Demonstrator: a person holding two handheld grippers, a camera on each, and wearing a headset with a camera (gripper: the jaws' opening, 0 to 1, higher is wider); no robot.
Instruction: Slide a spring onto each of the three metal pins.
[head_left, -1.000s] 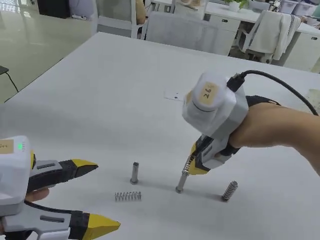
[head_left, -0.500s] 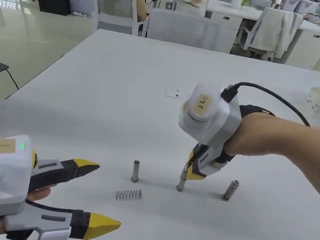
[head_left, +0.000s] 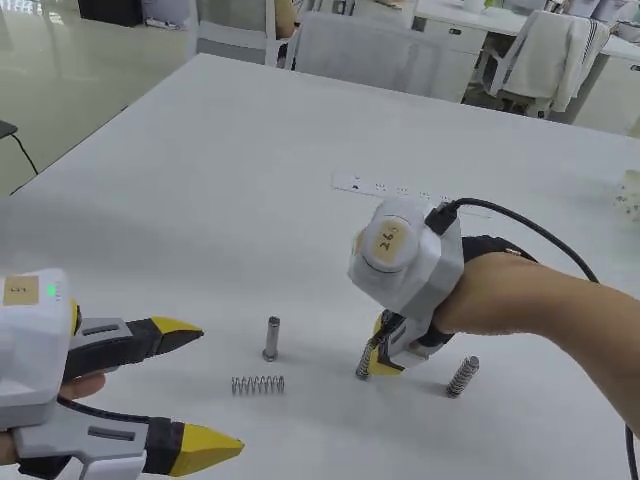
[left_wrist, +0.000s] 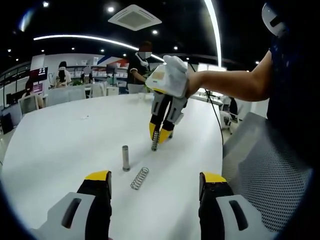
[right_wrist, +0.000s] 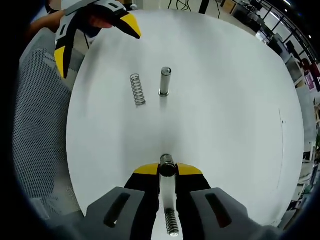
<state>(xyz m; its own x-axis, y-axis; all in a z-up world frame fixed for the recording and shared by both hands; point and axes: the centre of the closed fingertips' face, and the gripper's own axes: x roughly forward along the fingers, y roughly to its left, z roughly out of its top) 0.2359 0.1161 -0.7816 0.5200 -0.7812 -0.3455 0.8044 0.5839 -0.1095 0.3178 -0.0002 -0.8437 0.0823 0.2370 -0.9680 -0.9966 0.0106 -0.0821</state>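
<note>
Three metal pins stand in a row on the white table. The left pin is bare. My right gripper is shut on a spring that sits over the middle pin, low near the table. The right pin carries a spring and leans a little. A loose spring lies flat in front of the bare pin. My left gripper hovers open and holds nothing, left of that spring.
A power strip lies on the table farther back. Chairs and desks stand beyond the far edge. A mesh chair is beside the table. People are in the background.
My right gripper has come down with the spring, sliding it lower over the middle pin. The left gripper has stayed where it was, open.
</note>
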